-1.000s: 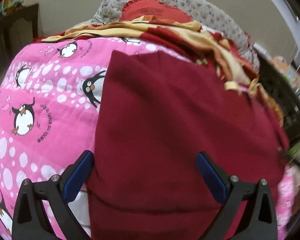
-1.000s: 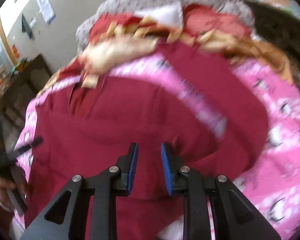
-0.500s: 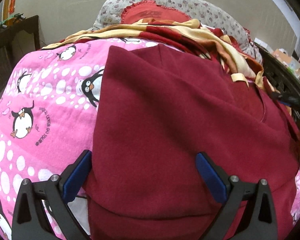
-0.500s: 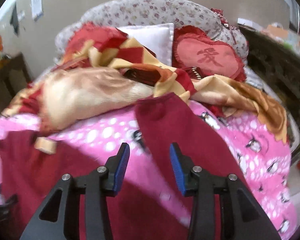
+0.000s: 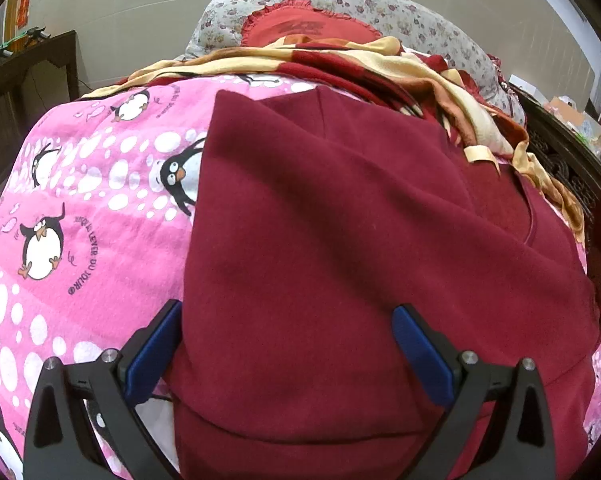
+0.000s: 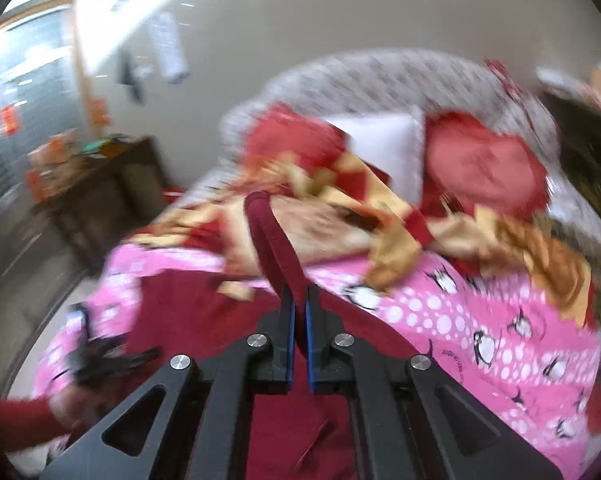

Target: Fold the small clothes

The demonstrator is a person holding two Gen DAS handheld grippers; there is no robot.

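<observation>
A dark red fleece garment lies spread on a pink blanket that covers the bed; the blanket is soft and printed with white dots and penguins. The fleece looks thick and matte, with a rounded hem at 6 o'clock in the left wrist view and a folded edge that runs toward 12 o'clock. Beyond it, at 12 to 2 o'clock, a crumpled red and yellow blanket lies against a grey flowered cushion and a red frilled cushion.

The left tongs point down at a slant over the near part of the garment. Their blue pads stand wide apart, one at the garment's left edge and one above its middle, and they do not press on it.

The right tongs have just closed, and they grip a narrow strip of the same garment, which rises from the pads toward 12 o'clock like a rounded band. This view is blurred. At 8 o'clock in it, a hand in a red sleeve holds the other tool.
</observation>
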